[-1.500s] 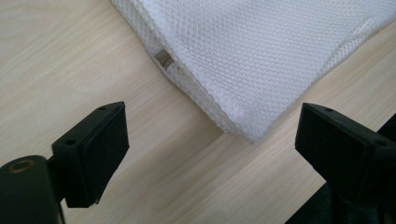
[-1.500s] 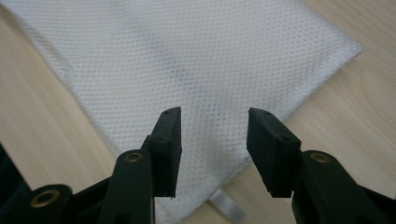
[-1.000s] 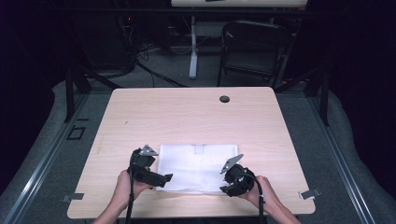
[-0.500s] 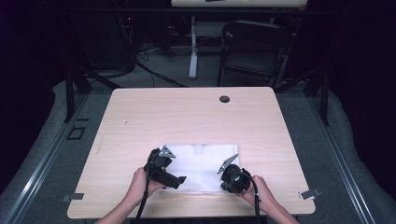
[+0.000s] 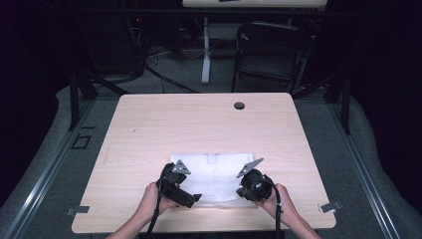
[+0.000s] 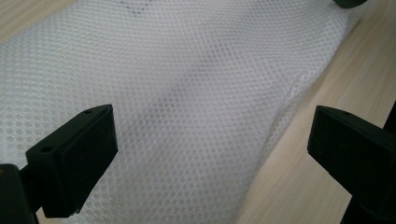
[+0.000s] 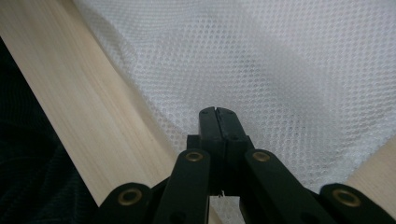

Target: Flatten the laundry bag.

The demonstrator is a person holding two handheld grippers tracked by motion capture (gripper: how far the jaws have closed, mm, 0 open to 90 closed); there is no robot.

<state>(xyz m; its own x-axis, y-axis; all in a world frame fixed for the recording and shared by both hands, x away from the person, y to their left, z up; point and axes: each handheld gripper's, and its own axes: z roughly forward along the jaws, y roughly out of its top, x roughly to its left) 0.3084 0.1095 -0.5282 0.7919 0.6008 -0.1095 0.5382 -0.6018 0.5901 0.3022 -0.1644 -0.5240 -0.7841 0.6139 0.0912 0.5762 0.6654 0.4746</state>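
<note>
A: What's the room like?

B: Dark all round. A pale wooden counter (image 5: 209, 129) fills the middle of the high view, with grey floor at either side, a folding chair (image 5: 271, 55) at upper right behind it, and a small black round cap (image 5: 239, 105) near the counter's far edge, right of centre.

A: And going from the left?

B: In the lower left of the high view a hand (image 5: 152, 201) comes up from the bottom edge with the left tongs (image 5: 191, 199), set at the near left corner of a white mesh cloth (image 5: 214, 174). In the left gripper view their jaws stand wide apart over the mesh, one at the lower left of the frame and one at the lower right, with nothing pressed between them.

A: Where does the cloth lie?

B: Flat on the near half of the counter, just below the centre of the high view, between the two hands. It looks folded into a rectangle, with a small tab at the middle of its far edge.

A: And on the right?

B: The right tongs (image 5: 244, 191) sit at the cloth's near right corner, held by the other hand (image 5: 278, 199). In the right gripper view their jaws are pressed together, clamped on the edge of the mesh, which puckers around them; bare wood runs along the left of that frame.
</note>
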